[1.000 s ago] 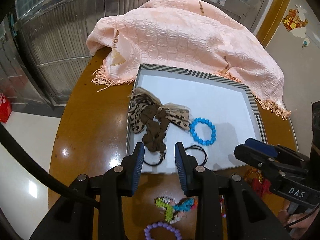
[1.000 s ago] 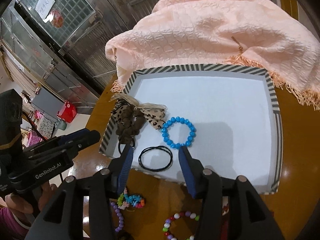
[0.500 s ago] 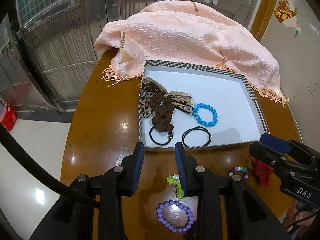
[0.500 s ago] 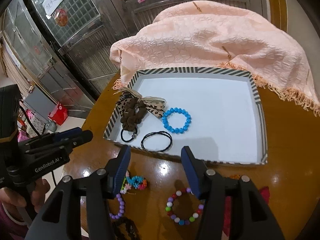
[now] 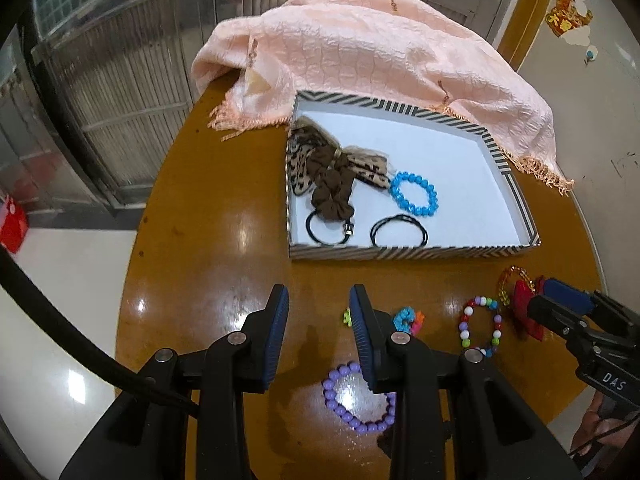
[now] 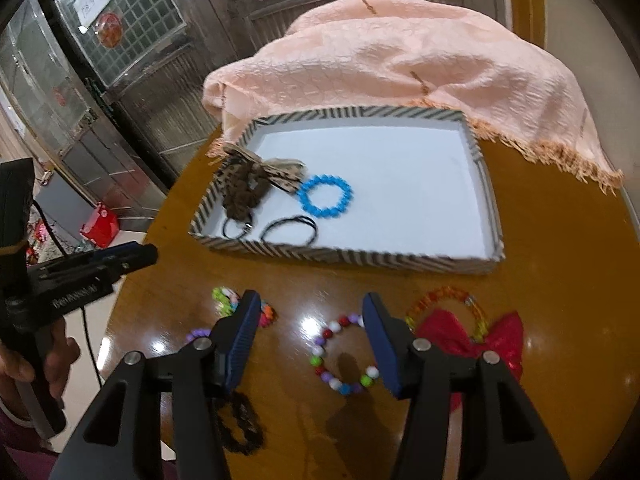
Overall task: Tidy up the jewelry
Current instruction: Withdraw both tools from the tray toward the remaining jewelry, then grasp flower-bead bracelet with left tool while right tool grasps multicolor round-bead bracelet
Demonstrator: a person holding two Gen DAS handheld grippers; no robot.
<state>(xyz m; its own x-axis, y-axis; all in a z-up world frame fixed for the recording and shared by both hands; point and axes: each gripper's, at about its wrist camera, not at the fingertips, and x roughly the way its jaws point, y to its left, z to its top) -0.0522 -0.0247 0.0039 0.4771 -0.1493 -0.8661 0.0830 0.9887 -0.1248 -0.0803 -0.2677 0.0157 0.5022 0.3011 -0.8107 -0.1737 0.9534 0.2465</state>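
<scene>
Beaded bracelets: four, (image 5: 413, 194), (image 5: 481, 326), (image 5: 356, 398), (image 6: 448, 308)
Black hair ties (image 5: 399, 230): apparently two
Trays (image 5: 400, 253): one

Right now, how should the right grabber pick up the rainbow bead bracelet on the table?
The rainbow bead bracelet lies flat as an open ring beneath the open right gripper. Probably best to come straight down and pinch one side of the ring, one finger inside and one outside. The side away from the red bow looks clearest.

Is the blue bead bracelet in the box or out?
In. The blue bracelet lies on the white floor of the striped box, beside the black hair ties.
</scene>
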